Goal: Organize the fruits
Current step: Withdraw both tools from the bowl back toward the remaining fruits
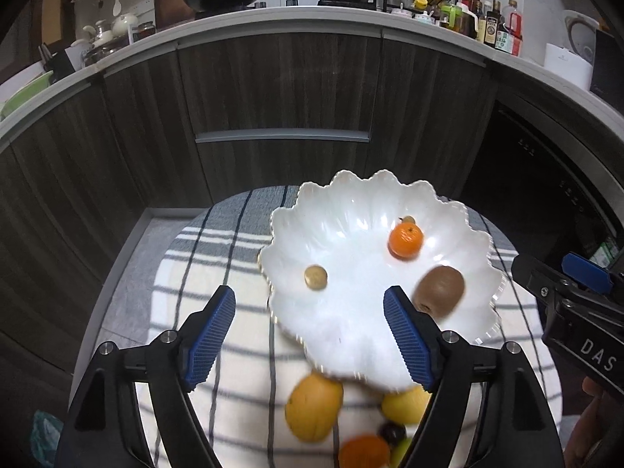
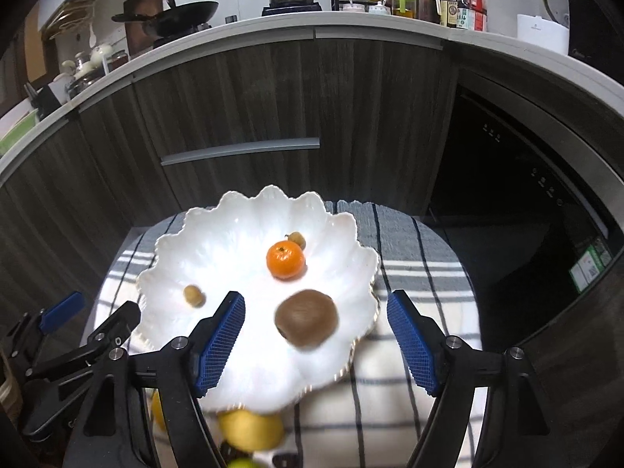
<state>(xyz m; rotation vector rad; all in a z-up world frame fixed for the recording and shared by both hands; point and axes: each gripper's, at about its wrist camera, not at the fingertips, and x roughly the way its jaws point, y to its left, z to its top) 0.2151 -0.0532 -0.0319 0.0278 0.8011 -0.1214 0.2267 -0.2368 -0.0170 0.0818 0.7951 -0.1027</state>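
Note:
A white scalloped plate [image 1: 351, 323] [image 2: 218, 257] sits on a checked cloth. In it lie a tangerine [image 1: 405, 240] [image 2: 285, 259], a brown kiwi [image 1: 440, 290] [image 2: 307, 319], and two small tan fruits [image 1: 316, 277] [image 2: 194, 295] [image 1: 408, 219] [image 2: 297, 238]. The kiwi looks blurred. My left gripper [image 1: 310, 337] is open and empty above the plate's near left part. My right gripper [image 2: 316, 341] is open and empty, its jaws either side of the kiwi. On the cloth near me lie an orange [image 1: 314, 407], a lemon [image 1: 405, 403] [image 2: 251, 429], another tangerine [image 1: 364, 452] and dark grapes [image 1: 392, 433].
The checked cloth [image 1: 218, 273] [image 2: 421, 296] covers a small round table that drops off on all sides. Dark wood cabinets [image 1: 280, 93] stand behind, with a counter of pots and bottles above. A dark appliance [image 2: 526, 179] is at the right. The right gripper's body [image 1: 577, 304] shows at the left view's edge.

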